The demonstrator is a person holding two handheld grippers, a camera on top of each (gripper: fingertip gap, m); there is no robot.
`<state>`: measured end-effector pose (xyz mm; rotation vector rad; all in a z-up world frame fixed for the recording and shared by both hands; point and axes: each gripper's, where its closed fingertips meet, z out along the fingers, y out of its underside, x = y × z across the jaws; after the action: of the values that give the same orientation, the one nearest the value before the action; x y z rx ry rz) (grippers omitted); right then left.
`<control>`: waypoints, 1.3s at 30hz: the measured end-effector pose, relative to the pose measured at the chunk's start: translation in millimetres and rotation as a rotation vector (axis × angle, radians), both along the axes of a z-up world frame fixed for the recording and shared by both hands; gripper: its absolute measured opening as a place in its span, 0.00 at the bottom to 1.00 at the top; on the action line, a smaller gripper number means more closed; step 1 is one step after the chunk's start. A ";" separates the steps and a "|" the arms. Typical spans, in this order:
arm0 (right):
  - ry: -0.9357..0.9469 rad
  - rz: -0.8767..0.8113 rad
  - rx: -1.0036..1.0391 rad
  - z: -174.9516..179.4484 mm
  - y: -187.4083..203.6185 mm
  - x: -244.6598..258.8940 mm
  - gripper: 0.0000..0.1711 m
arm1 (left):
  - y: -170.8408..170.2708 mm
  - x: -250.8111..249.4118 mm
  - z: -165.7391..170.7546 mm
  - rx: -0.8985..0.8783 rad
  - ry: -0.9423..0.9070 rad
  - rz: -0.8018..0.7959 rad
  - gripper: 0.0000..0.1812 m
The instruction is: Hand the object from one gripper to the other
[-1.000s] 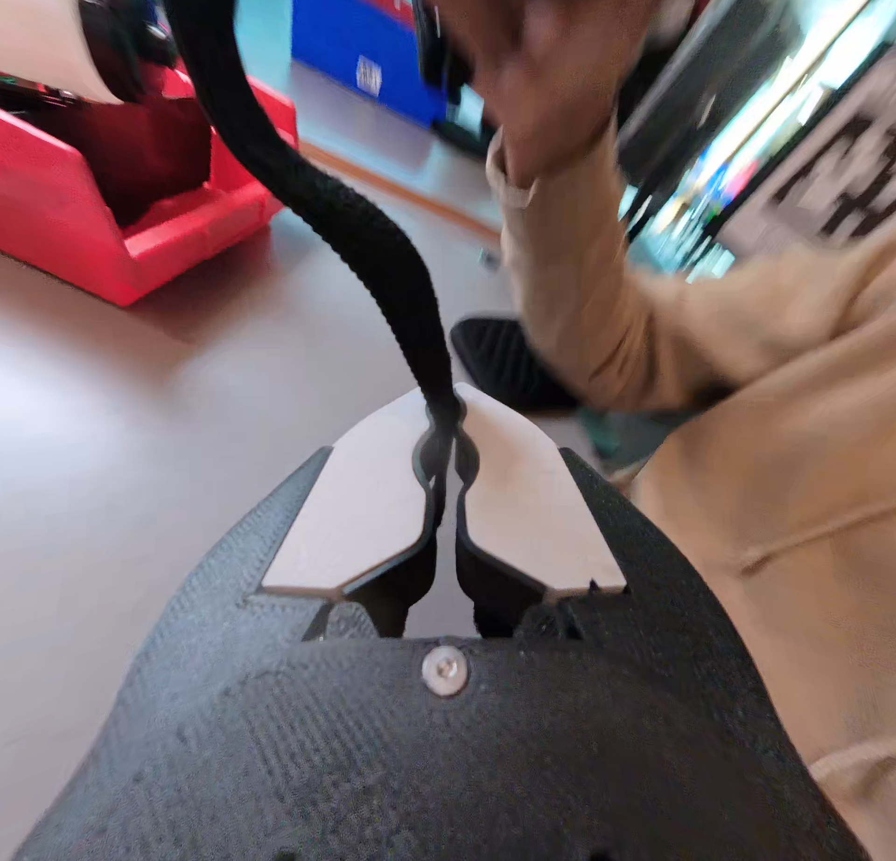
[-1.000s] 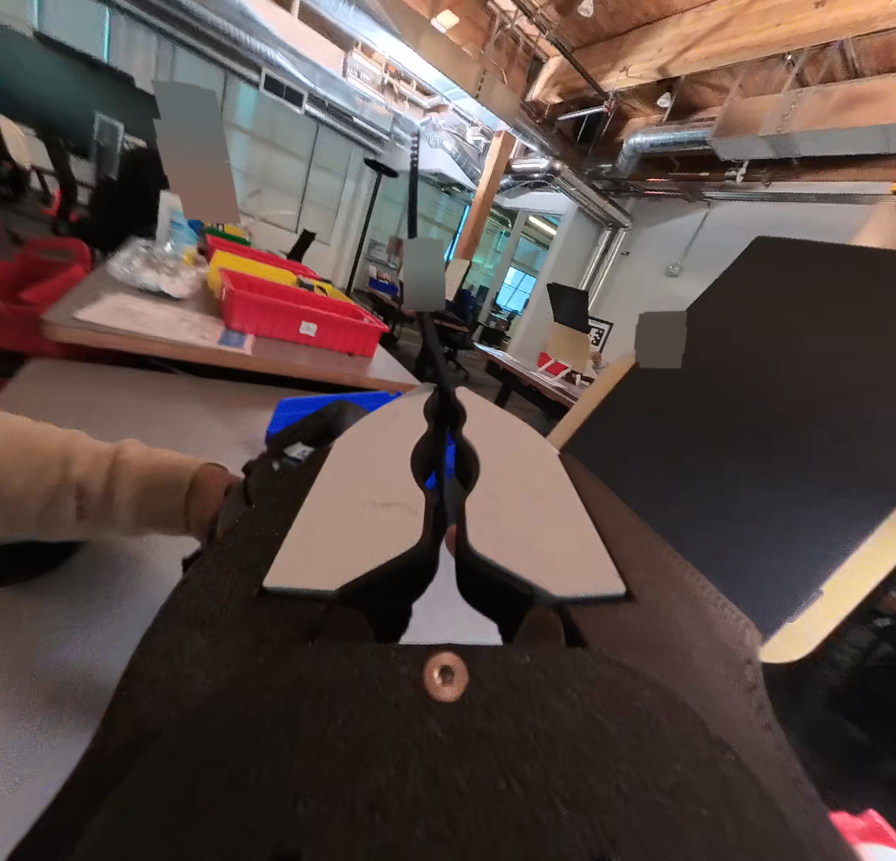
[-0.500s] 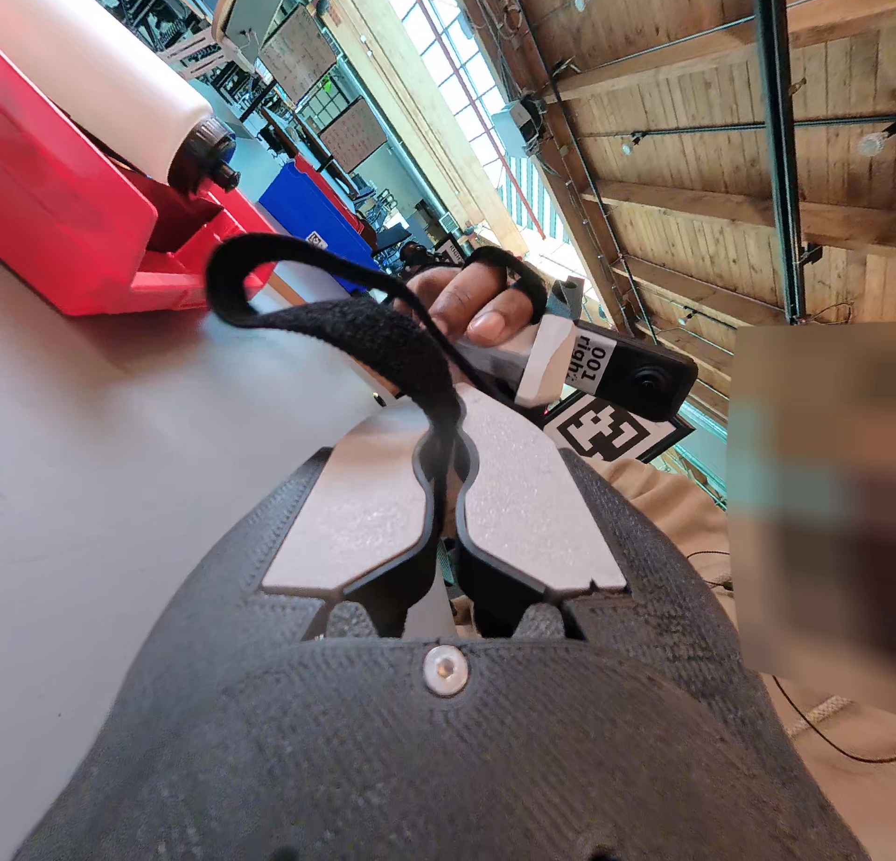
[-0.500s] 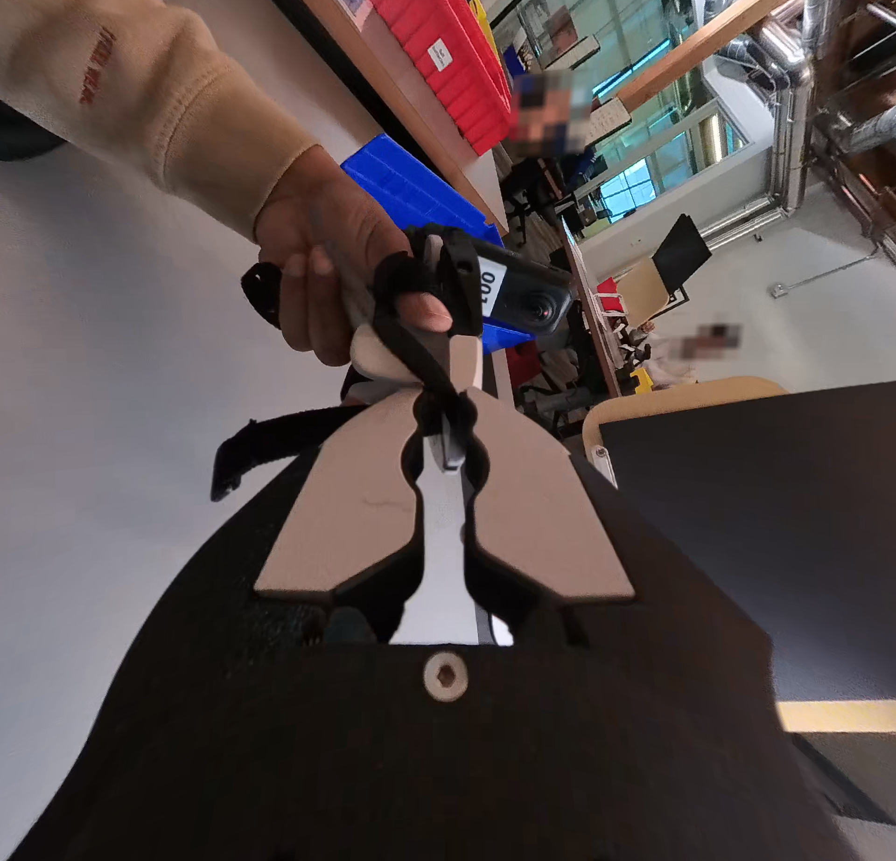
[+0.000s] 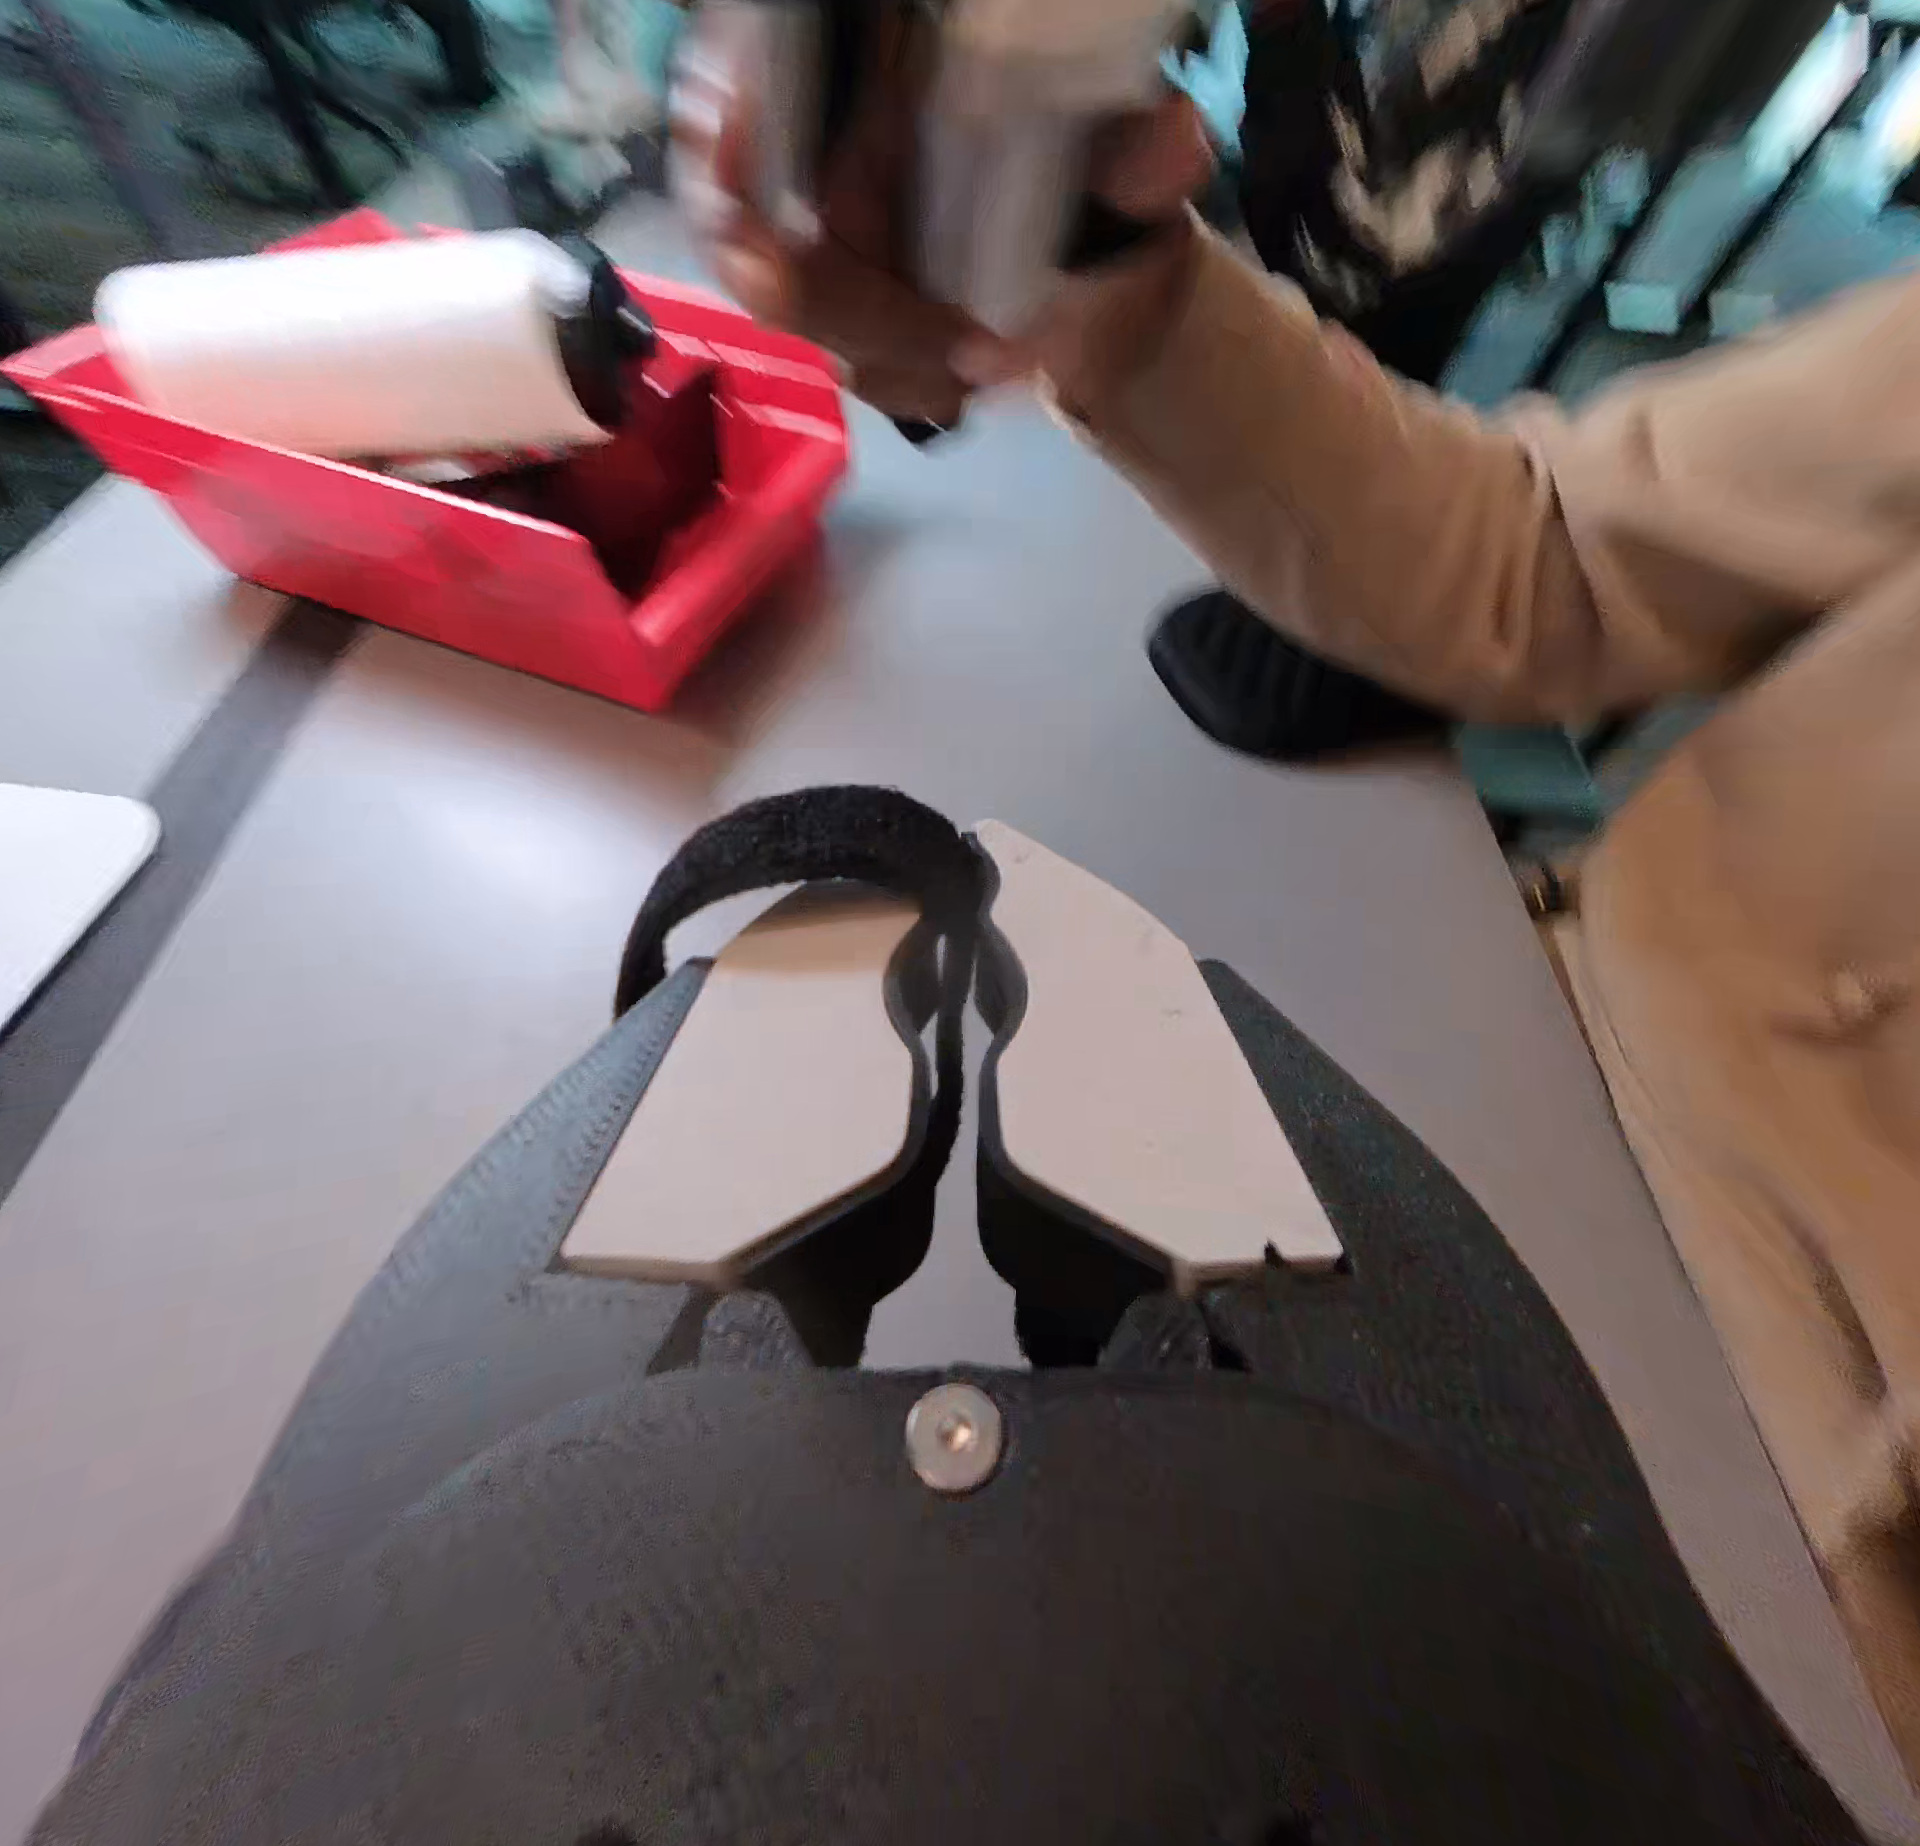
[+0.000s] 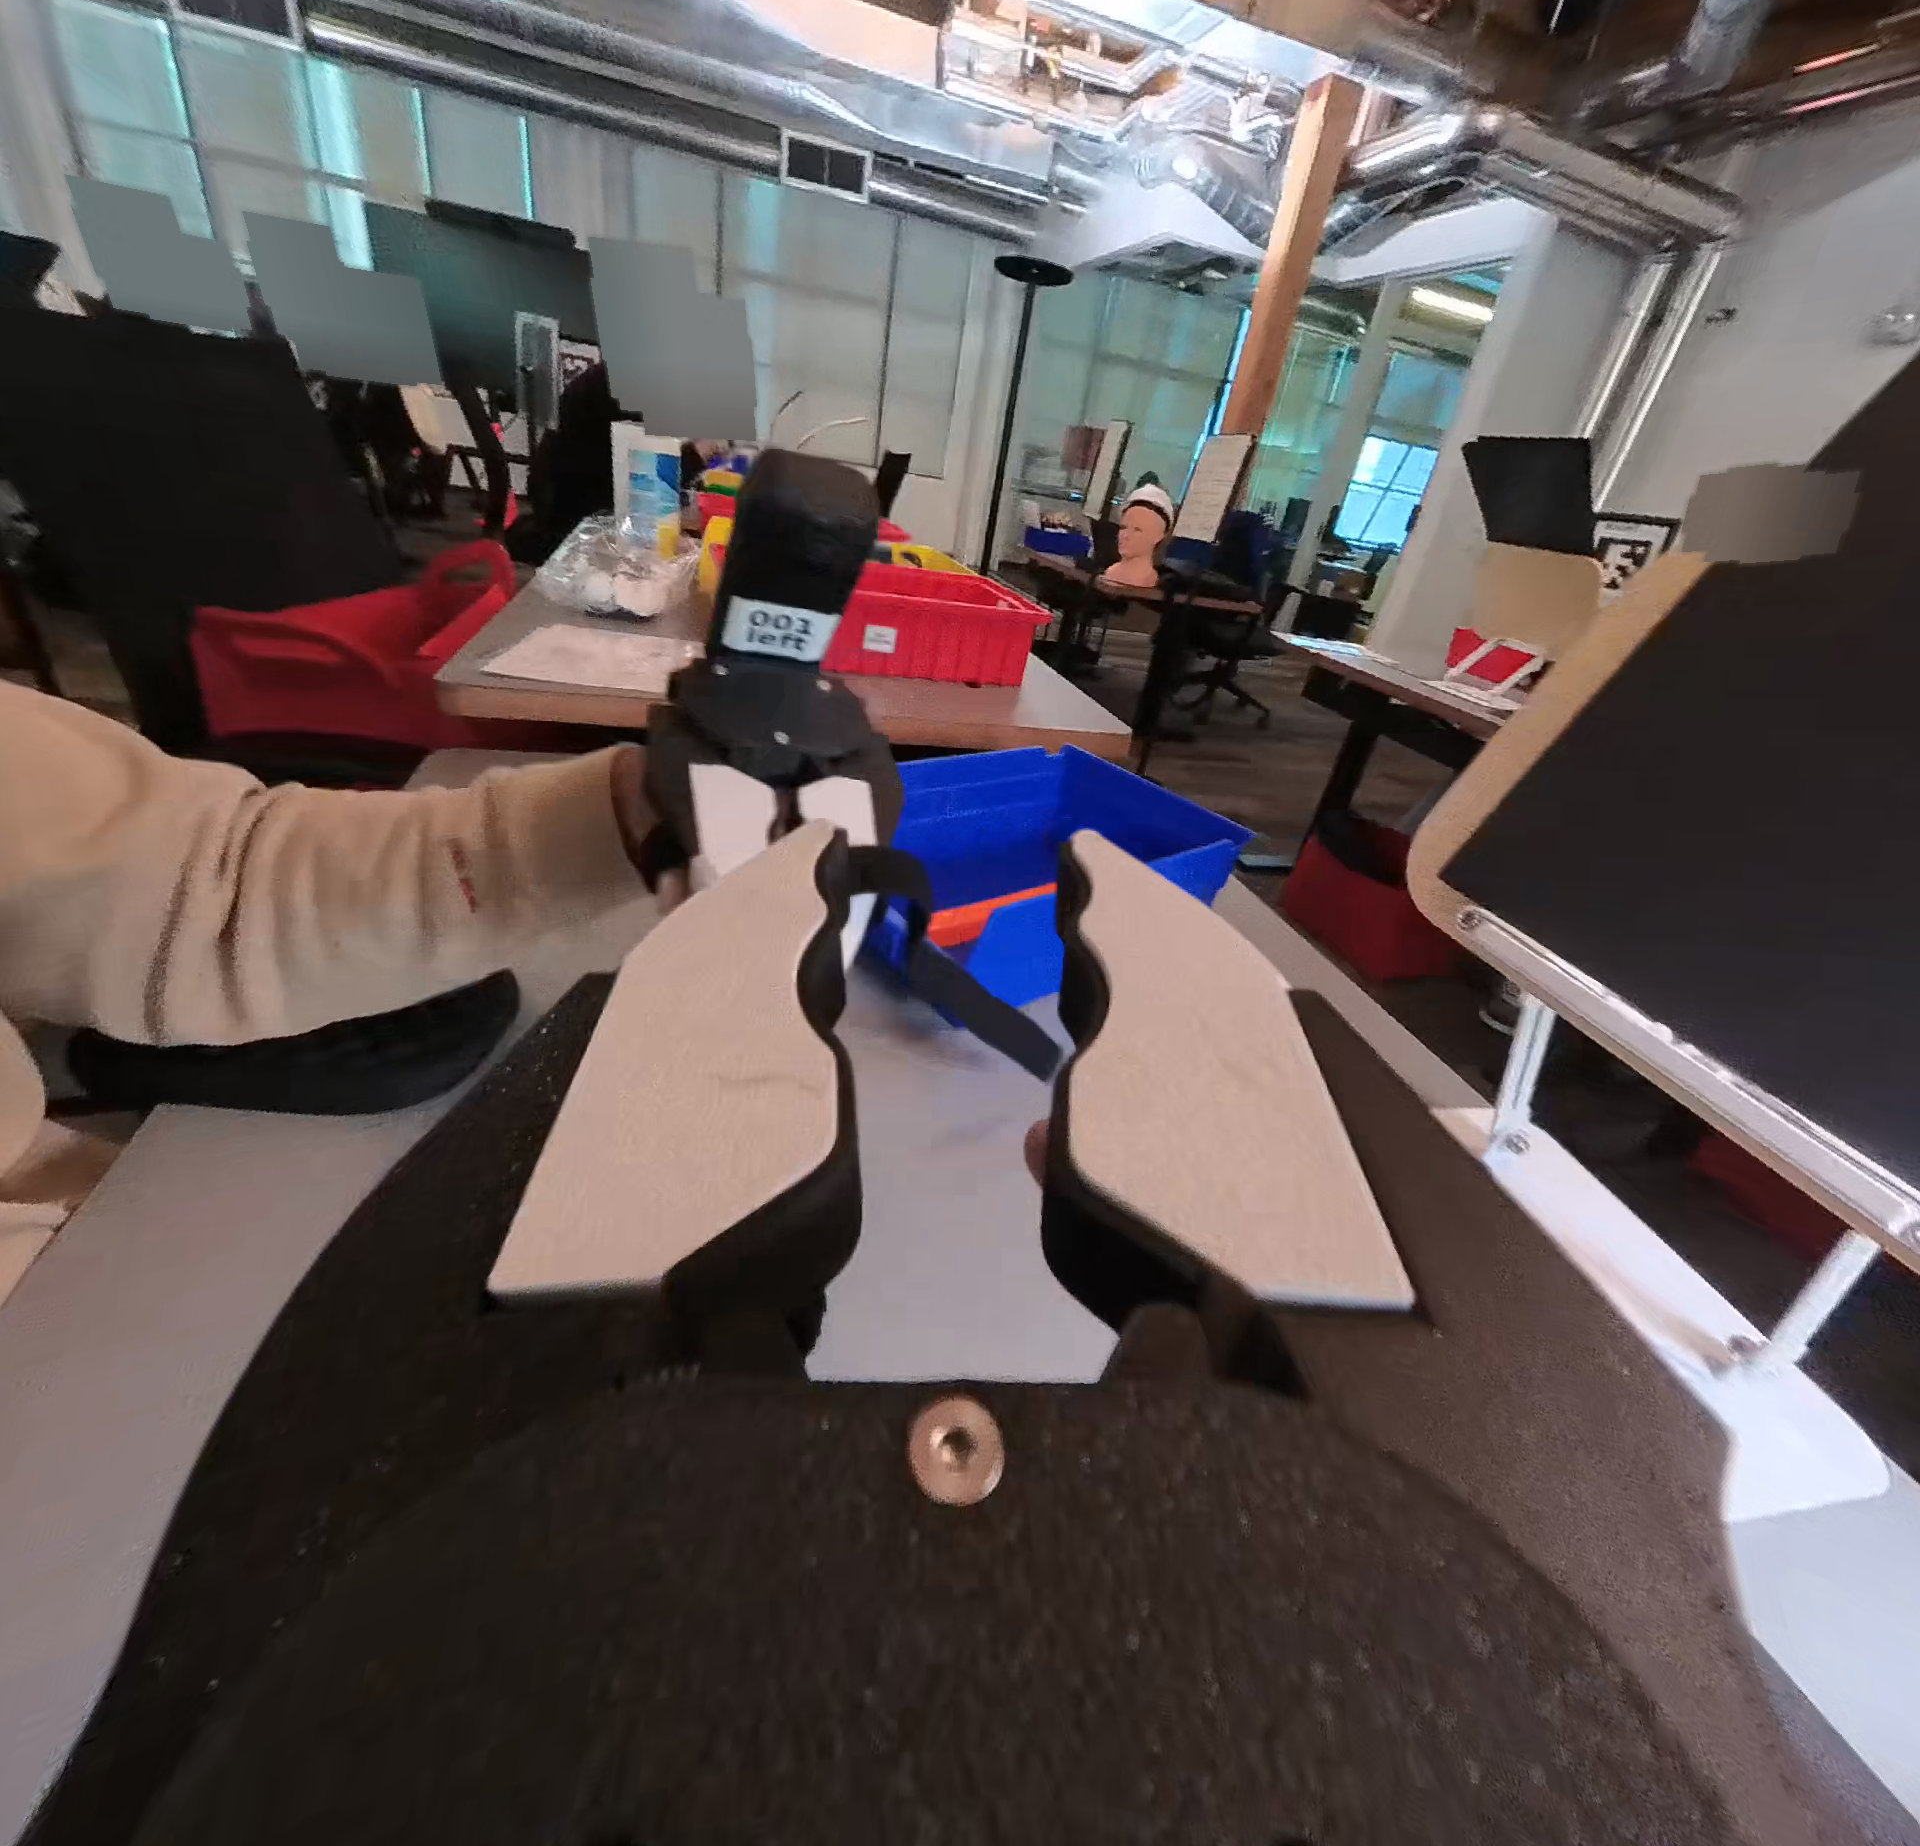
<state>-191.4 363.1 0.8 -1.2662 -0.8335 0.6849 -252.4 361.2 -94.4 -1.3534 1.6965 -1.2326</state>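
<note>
Where the left wrist view looks down on the grey table (image 5: 436,861), the left gripper (image 5: 961,861) is seen clamped on a black strap (image 5: 800,835), which loops leftward over its fingertip. A red bin (image 5: 447,549) is set farther back. In the right wrist view, the right gripper (image 6: 951,851) is held with its jaws apart and empty; the strap hangs from the left gripper before a blue bin (image 6: 1039,830).

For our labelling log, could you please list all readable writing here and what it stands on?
I do not quote writing; these bear it:
White label on the left gripper: short, legible.
White sticker on the red bin: too small.
Square black-and-white marker: a pattern, no words.
Left wrist view: all blurred.
</note>
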 end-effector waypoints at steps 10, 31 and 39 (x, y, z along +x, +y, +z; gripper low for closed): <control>-0.366 0.467 -0.336 -99.6 -49.3 -76.5 0.20 | -82.6 -30.2 -7.8 0.051 0.145 -0.412 0.00; -0.234 -0.479 0.276 -20.0 46.2 12.4 0.02 | -37.8 -22.2 -21.3 -0.132 0.103 -0.287 0.02; -0.400 -0.719 0.317 -32.7 67.2 54.2 0.09 | -52.3 -22.5 -4.7 -0.193 0.042 -0.363 0.01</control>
<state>-137.3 430.2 -31.9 -1.3063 -0.6964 -0.2749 -274.8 308.8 -99.1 -1.2177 1.9543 -1.6159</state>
